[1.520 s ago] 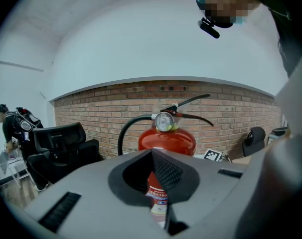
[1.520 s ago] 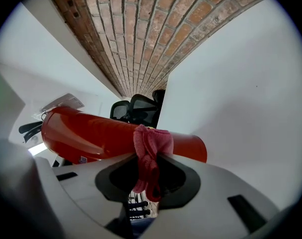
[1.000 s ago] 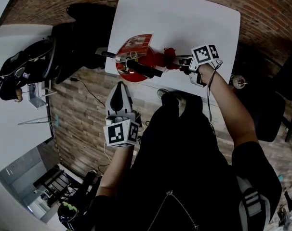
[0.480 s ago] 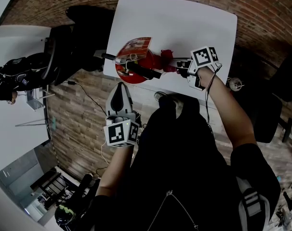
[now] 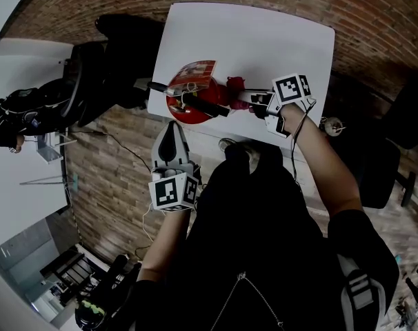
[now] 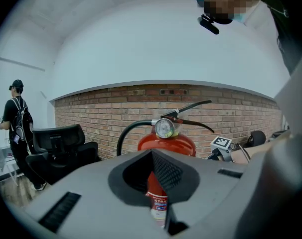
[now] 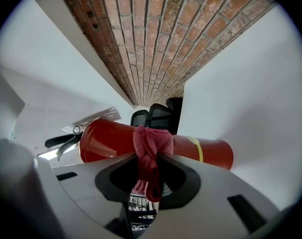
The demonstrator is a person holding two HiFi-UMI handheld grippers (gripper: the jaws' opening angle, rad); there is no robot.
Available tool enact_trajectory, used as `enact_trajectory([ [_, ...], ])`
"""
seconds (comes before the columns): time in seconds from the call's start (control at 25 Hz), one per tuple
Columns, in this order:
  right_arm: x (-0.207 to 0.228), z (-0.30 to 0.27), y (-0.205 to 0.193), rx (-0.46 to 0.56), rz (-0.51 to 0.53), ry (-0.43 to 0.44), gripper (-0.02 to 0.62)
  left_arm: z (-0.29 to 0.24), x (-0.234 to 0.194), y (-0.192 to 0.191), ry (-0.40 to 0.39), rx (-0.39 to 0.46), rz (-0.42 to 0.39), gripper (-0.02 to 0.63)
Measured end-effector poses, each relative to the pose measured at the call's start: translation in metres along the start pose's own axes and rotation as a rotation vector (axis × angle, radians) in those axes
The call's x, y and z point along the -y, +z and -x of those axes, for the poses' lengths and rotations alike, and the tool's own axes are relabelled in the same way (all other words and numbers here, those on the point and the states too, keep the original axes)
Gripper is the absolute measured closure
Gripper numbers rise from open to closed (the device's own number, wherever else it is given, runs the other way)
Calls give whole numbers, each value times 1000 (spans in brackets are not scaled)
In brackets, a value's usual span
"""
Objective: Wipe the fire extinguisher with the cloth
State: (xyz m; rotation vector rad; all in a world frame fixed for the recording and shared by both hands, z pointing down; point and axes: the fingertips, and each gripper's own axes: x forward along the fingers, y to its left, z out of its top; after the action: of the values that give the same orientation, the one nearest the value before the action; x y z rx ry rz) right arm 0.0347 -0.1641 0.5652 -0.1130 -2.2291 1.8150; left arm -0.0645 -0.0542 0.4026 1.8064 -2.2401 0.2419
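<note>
My left gripper [image 5: 172, 142] is nearest, lower centre, jaws pressed together on nothing. My right gripper [image 7: 148, 183] pinches the pink cloth [image 7: 152, 146] against the red fire extinguisher [image 5: 198, 102], upper centre on the white table [image 5: 264, 40].

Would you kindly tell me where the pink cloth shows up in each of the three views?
Head view: cloth upper centre, between right gripper and extinguisher.
Left gripper view: not in it.
Right gripper view: centre, pinched in the jaws.
Shared landmark: the red extinguisher.
</note>
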Motion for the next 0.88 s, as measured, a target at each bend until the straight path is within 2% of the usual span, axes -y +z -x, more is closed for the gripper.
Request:
enact_trajectory([
  [0.44, -28, 4, 5, 16, 24, 14, 489, 1, 1, 5, -3, 24, 5, 575],
  [0.88, -76, 14, 11, 38, 60, 80, 489, 5, 8, 10, -5, 42, 7, 576],
])
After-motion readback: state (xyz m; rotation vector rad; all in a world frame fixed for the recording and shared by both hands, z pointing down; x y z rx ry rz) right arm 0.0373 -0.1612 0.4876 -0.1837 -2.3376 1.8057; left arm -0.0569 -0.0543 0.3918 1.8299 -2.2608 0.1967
